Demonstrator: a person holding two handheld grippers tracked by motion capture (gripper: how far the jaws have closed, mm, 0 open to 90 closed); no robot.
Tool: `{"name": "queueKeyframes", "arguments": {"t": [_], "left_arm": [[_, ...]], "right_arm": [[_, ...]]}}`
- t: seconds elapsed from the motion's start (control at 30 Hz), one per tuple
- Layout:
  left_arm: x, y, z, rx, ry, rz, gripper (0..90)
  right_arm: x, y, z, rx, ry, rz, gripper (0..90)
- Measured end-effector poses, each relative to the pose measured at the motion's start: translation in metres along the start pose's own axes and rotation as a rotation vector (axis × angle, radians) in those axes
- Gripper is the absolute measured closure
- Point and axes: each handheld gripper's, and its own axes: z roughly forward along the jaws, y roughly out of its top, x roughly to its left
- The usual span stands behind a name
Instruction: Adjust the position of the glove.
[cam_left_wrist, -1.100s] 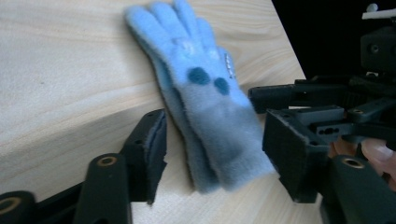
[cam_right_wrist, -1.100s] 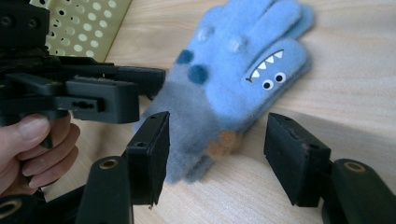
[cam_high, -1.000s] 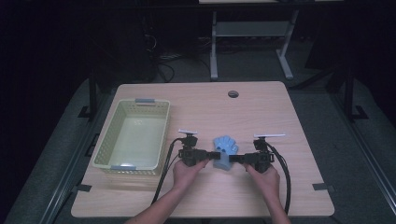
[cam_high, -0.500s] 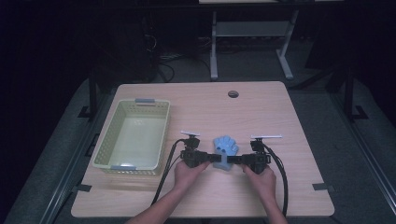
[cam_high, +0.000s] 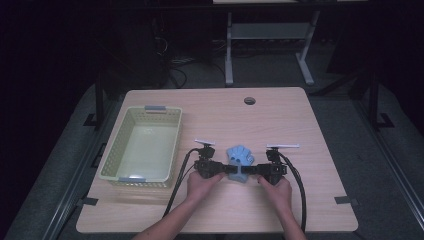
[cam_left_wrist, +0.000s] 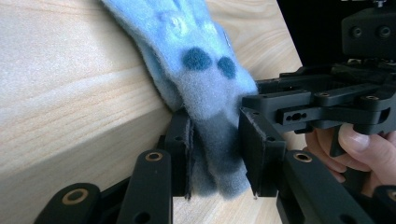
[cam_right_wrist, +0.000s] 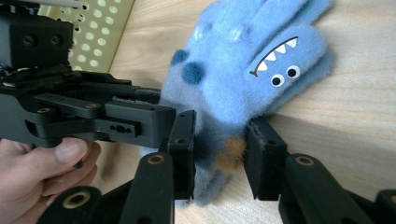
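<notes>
high view: a light wooden table (cam_high: 310, 130) sits in a dark room, with wide bare wood behind and to the right of the hands. a pale green plastic basket (cam_high: 141, 150) stands along the table's left side, near the left gripper (cam_high: 220, 169) but apart from it. a small cable hole (cam_high: 249, 100) sits near the far edge. the two grippers lie close to the near edge, pointing toward each other, each with a hand behind it: the left hand (cam_high: 201, 182) and the right hand (cam_high: 276, 189). between them a blue fuzzy glove (cam_high: 239, 159) lies on the wood, its fingers fanned toward the far edge. the right gripper (cam_high: 252, 171) meets it from the other side. the jaw tips are too small here to judge.

left gripper view: the two black jaws are drawn in on the glove's (cam_left_wrist: 196, 70) cuff end, pinching the fleece, which bunches between the pads. the cuff sits in shadow and looks grey. the right gripper's (cam_left_wrist: 261, 100) jaws press in from the right; a thumb and fingers are cut off at the edge.

right gripper view: the jaws are partly closed around the glove's (cam_right_wrist: 247, 70) cuff, both pads against the fabric. one glove finger shows a printed toothy face. the left gripper (cam_right_wrist: 159, 109) reaches in from the left, its tips hidden in the fleece. the basket's (cam_right_wrist: 93, 28) perforated wall is cut off at the top left.
</notes>
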Motion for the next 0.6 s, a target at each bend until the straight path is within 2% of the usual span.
{"name": "queueKeyframes", "arguments": {"t": [0.13,0.27,0.6], "left_arm": [[0.004,0.0011,0.0004,0.004,-0.025,-0.017,69.6],[0.0021,0.0019,-0.0005,0.007,-0.021,0.0,70.5],[-0.0049,0.0026,-0.0038,-0.01,-0.032,0.017,71.0]], "right_arm": [[-0.0005,0.0008,0.001,-0.001,0.018,-0.018,72.8],[-0.0001,0.0015,-0.0008,-0.002,0.026,-0.039,75.2],[0.0082,0.0047,-0.0074,-0.005,-0.002,-0.075,76.5]]}}
